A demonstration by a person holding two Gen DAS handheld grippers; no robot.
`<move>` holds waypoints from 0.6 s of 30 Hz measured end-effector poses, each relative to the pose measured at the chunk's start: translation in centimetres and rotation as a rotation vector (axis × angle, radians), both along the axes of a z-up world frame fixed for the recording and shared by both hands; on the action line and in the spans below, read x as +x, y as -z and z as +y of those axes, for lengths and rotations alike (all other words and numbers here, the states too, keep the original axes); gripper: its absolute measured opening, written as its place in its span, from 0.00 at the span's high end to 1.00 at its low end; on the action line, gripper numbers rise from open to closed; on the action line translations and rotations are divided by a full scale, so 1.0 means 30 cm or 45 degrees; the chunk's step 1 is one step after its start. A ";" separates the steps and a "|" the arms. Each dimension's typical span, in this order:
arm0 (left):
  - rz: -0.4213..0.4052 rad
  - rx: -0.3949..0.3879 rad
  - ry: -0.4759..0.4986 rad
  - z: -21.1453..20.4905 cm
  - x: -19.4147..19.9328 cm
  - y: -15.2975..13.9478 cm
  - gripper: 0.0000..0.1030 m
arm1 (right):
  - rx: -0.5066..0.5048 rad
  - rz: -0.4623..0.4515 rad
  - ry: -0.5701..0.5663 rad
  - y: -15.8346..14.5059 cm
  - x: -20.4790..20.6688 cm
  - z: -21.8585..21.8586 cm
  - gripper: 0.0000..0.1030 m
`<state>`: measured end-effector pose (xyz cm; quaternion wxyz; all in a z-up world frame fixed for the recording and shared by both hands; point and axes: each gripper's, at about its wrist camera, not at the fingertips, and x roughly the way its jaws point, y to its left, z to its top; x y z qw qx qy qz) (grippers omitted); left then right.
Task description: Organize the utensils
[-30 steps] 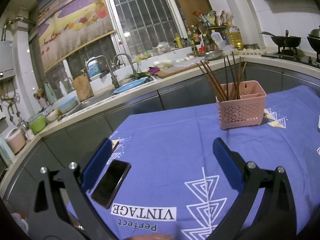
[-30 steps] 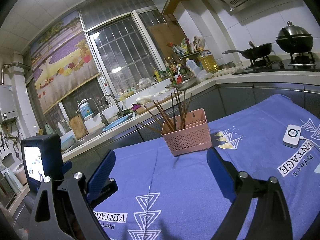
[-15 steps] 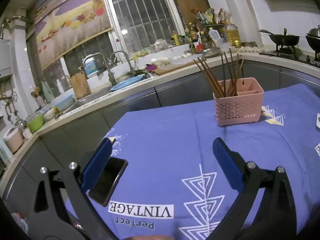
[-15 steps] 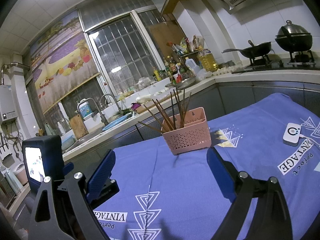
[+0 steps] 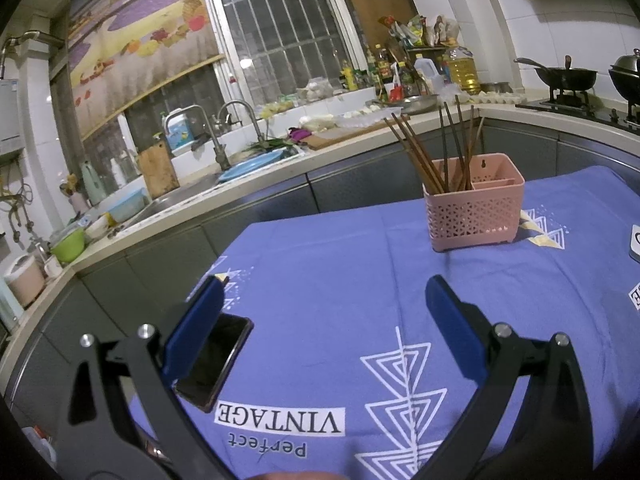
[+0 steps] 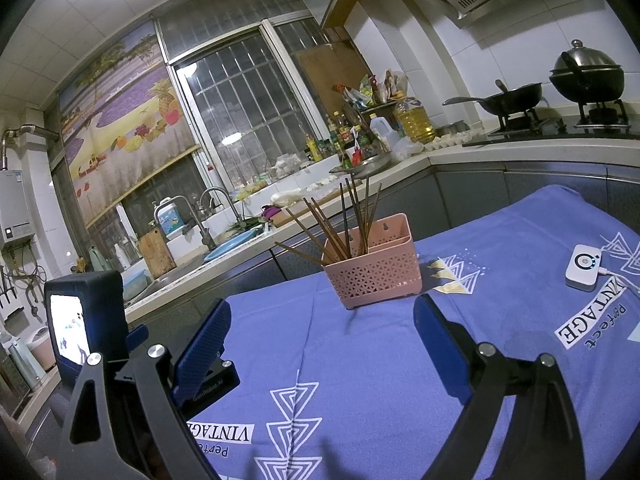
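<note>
While both tools, left tool (image 5: 324,312) and right tool (image 6: 320,336), hang spread wide and empty, brown wooden chopsticks (image 5: 436,148) already stand in pink perforated plastic caddy (image 5: 474,208) near bench (image 5: 320,280) far edge; task looks done, next likely retreat.

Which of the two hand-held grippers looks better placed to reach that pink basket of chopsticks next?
Probably right. The pink basket sits almost centred between the open right gripper fingers. From the open left gripper it lies off to the right. Both are empty.
</note>
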<state>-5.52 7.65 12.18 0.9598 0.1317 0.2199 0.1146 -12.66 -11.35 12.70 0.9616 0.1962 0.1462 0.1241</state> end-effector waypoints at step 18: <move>0.006 -0.003 0.008 -0.016 -0.002 0.021 0.06 | 0.001 0.001 0.001 0.000 0.000 0.000 0.11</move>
